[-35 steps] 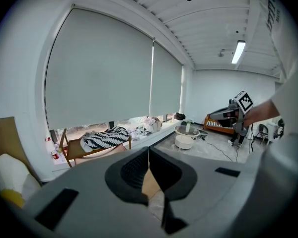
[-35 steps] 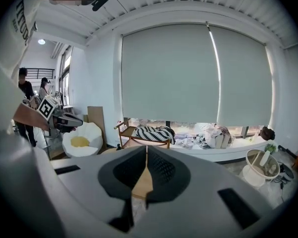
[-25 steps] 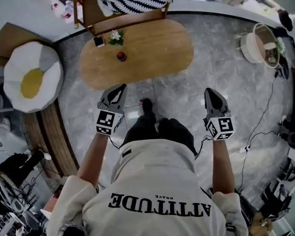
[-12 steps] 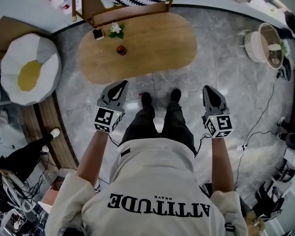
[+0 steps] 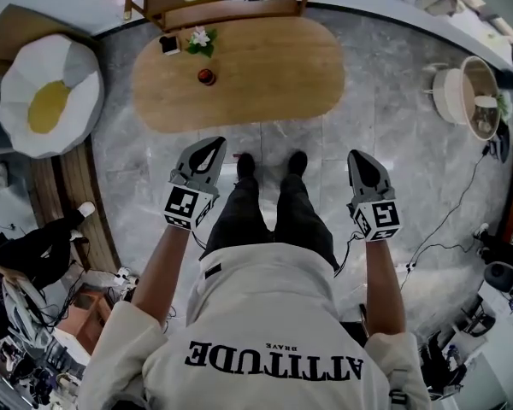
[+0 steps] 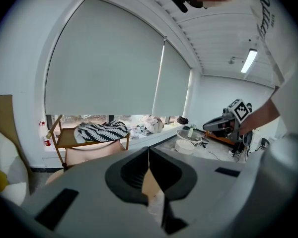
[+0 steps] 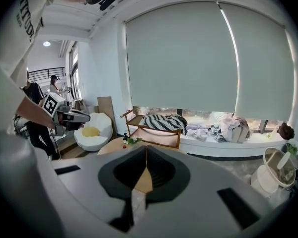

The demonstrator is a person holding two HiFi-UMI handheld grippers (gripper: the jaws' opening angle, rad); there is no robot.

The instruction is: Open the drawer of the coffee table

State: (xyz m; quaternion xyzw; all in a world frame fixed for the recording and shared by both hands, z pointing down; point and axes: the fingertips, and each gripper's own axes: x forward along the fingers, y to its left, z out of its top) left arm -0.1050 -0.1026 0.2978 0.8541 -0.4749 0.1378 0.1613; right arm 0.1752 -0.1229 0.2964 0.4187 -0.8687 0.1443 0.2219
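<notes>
A person stands on a grey tiled floor (image 5: 410, 186), holding a gripper out in front in each hand. The left gripper (image 5: 214, 143) and the right gripper (image 5: 357, 155) both have their jaws clenched together, with nothing between them. The oval wooden coffee table (image 5: 265, 75) lies ahead at twelve o'clock, apart from both grippers; its drawer cannot be made out. On its counter top, toward eleven o'clock, sit a small flowering plant (image 5: 201, 41) and a small red object (image 5: 206, 77). A fried-egg cushion (image 5: 47, 92) lies at ten o'clock.

Open floor (image 5: 325, 148) before the coffee table (image 5: 265, 67); flowers (image 5: 200, 39) and a red object (image 5: 206, 77) on its left end.
</notes>
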